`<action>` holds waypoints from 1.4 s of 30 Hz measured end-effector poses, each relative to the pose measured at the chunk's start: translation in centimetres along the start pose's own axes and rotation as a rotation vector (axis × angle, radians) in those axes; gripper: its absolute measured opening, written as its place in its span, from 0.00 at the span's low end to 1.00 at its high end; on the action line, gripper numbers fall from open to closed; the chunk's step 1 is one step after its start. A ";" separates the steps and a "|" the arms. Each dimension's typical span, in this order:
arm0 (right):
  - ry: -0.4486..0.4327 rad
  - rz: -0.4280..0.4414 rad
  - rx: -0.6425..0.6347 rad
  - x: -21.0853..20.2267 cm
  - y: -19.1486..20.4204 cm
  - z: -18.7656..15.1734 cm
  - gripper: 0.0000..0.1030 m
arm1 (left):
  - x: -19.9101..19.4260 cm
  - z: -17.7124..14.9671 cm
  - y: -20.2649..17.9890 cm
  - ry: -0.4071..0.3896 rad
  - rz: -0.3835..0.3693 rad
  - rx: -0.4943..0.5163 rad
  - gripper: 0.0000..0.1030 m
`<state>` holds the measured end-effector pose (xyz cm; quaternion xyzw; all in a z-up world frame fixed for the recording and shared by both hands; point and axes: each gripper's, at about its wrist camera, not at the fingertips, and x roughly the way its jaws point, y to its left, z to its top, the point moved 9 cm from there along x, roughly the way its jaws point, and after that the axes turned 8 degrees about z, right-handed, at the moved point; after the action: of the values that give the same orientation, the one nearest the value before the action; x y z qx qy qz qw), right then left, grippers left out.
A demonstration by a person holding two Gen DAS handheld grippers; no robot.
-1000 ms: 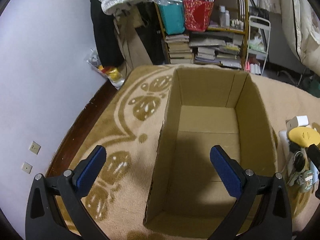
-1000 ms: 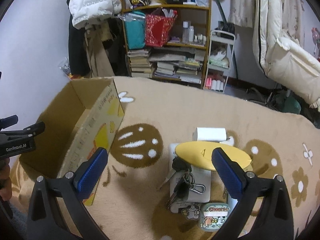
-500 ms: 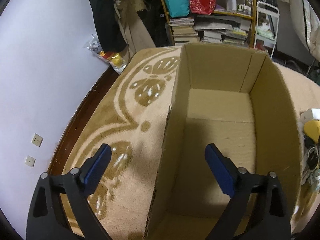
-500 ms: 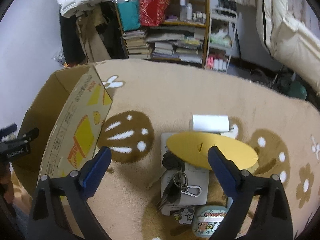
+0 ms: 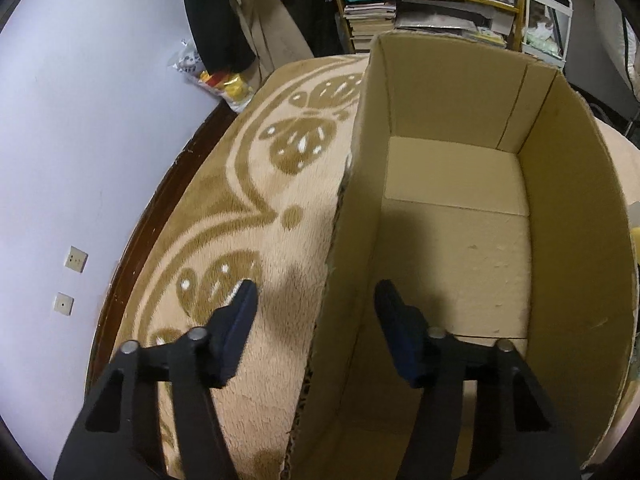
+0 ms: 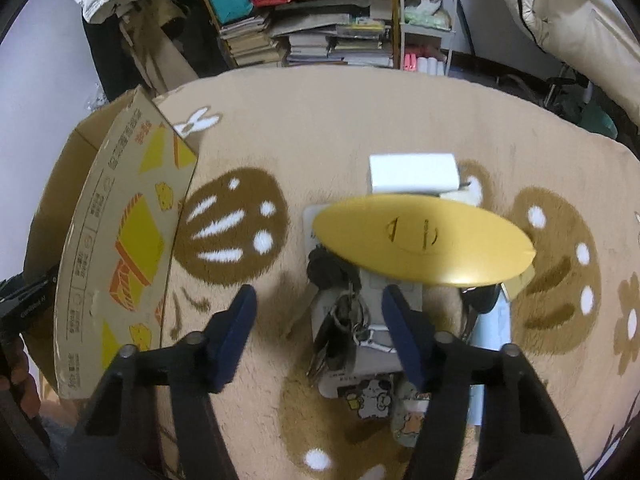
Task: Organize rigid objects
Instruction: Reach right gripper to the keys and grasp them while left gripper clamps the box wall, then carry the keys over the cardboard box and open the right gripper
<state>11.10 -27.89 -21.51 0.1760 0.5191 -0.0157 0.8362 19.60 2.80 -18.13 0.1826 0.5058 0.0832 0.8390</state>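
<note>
An open-topped cardboard box [image 5: 440,92] with nothing inside stands on the carpet. My left gripper [image 5: 316,292] is open and straddles the box's left wall, one finger outside over the carpet and one inside. In the right wrist view the same box [image 6: 120,240] lies at the left. A pile sits in the middle: a yellow oval object [image 6: 424,240], a white block [image 6: 412,172], a bunch of keys [image 6: 340,320] and a flat pale case with a cartoon sticker [image 6: 368,396]. My right gripper [image 6: 319,296] is open just above the keys, holding nothing.
A beige and brown patterned carpet [image 6: 320,128] covers the floor. Shelves of books and bags [image 6: 320,32] stand behind, with a white rack [image 6: 428,20] beside them. A pale wall with sockets [image 5: 76,258] runs along the left. A hand holds the left gripper's handle [image 6: 24,304].
Both grippers have come lower and their fingers have drawn closer together. The left one now straddles the box's left wall; the right one hangs nearer the keys.
</note>
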 end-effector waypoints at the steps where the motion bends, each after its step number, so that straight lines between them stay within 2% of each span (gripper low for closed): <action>1: 0.009 0.004 -0.003 0.2 0.1 -0.2 0.57 | 0.1 -0.2 0.0 0.005 0.001 0.002 0.46; 4: 0.010 -0.004 -0.019 0.3 0.2 -0.4 0.55 | 0.2 -0.4 -0.2 0.008 0.001 0.011 0.38; 10: 0.027 -0.025 -0.006 0.3 -0.4 -0.8 0.49 | 0.2 -0.5 -0.2 0.009 0.030 0.017 0.32; 13: 0.036 -0.044 0.003 0.5 -0.9 -1.0 0.40 | 0.2 -0.6 -0.4 0.018 0.015 0.017 0.29; 16: 0.037 -0.070 0.007 0.3 -1.4 -1.1 0.21 | 0.2 -0.6 -0.4 0.019 0.018 0.022 0.28; 18: 0.038 -0.062 0.012 0.2 -1.4 -1.1 0.17 | 0.2 -0.7 -0.5 0.018 0.019 0.023 0.28; 23: 0.003 -0.064 -0.018 -0.4 -0.8 -0.7 0.12 | 0.1 -0.8 -0.5 0.018 0.015 0.023 0.28; 33: -0.060 -0.070 -0.064 -1.5 0.4 0.2 0.12 | 0.1 -0.9 -0.1 0.018 0.024 0.025 0.28; 42: -0.134 -0.034 -0.110 -2.8 2.9 1.5 0.12 | 0.0 -0.9 -0.3 0.017 0.031 0.030 0.28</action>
<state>11.68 -26.07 -17.67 0.1195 0.4648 -0.0131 0.8772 18.78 2.70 -18.65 0.2023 0.5110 0.0903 0.8305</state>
